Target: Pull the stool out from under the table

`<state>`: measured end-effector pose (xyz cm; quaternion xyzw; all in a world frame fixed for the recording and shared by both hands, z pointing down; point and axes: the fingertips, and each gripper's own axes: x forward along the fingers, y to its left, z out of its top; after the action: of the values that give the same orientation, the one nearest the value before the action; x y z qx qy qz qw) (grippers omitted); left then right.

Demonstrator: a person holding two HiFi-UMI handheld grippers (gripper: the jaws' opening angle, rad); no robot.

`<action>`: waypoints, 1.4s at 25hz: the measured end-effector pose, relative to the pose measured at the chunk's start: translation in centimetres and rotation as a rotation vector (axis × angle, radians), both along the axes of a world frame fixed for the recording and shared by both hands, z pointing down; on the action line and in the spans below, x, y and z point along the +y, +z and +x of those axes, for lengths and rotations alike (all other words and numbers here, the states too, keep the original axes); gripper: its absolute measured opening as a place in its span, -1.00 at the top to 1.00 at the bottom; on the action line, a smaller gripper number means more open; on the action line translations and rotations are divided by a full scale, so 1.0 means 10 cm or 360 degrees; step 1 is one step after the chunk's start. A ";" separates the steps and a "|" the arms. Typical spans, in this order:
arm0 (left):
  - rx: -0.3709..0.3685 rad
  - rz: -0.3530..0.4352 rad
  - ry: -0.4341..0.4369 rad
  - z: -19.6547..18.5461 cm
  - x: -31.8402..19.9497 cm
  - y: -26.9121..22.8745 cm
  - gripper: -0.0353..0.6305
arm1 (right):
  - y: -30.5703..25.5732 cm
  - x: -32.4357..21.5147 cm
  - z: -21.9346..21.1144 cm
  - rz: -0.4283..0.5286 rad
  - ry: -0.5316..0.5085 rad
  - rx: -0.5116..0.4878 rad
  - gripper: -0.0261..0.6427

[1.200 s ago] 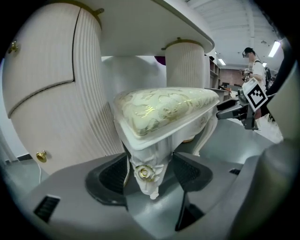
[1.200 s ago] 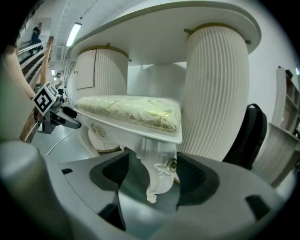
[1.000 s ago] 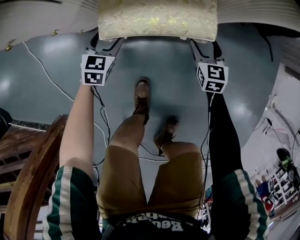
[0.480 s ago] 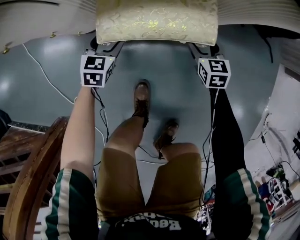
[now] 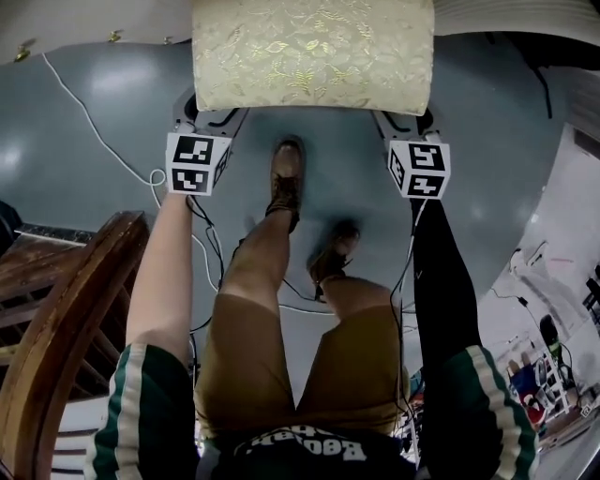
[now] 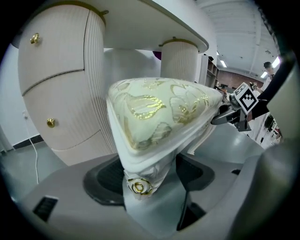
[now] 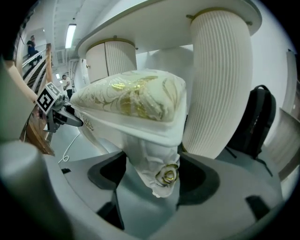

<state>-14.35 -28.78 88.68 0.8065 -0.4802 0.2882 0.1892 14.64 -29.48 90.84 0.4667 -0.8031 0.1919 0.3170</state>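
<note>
Our left gripper [image 6: 150, 190] and right gripper [image 7: 157, 185] each pinch a front corner of the stool [image 5: 314, 52], which sits partly out from under the worktop [image 6: 154, 28], and we judge that uneven pulling could twist it loose or tip it.

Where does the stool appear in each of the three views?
Head view: stool at top centre, cushion seen from above.
Left gripper view: stool in the centre, one corner leg between the jaws.
Right gripper view: stool in the centre, another corner leg between the jaws.
Shared landmark: the white table beyond the stool.
</note>
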 end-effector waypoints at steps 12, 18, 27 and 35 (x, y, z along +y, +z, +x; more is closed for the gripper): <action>-0.0033 -0.0078 0.0010 0.01 1.87 0.02 -0.16 | 0.01 1.92 0.01 -0.0103 0.0012 0.0008 -0.13; -0.0057 -0.0129 0.0062 0.18 2.24 0.09 -0.16 | 0.09 2.40 0.18 -0.0195 0.0036 0.0024 -0.12; -0.0093 -0.0237 0.0065 0.17 2.26 0.10 -0.16 | 0.09 2.47 0.16 -0.0343 0.0025 0.0045 -0.11; -0.0209 -0.0282 0.0032 0.14 2.29 0.10 -0.16 | 0.09 2.46 0.18 -0.0368 0.0023 0.0098 -0.14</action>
<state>-12.93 -5.85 89.66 0.7708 -0.4561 0.3836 0.2250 16.40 -4.86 91.78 0.4386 -0.7620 0.2712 0.3917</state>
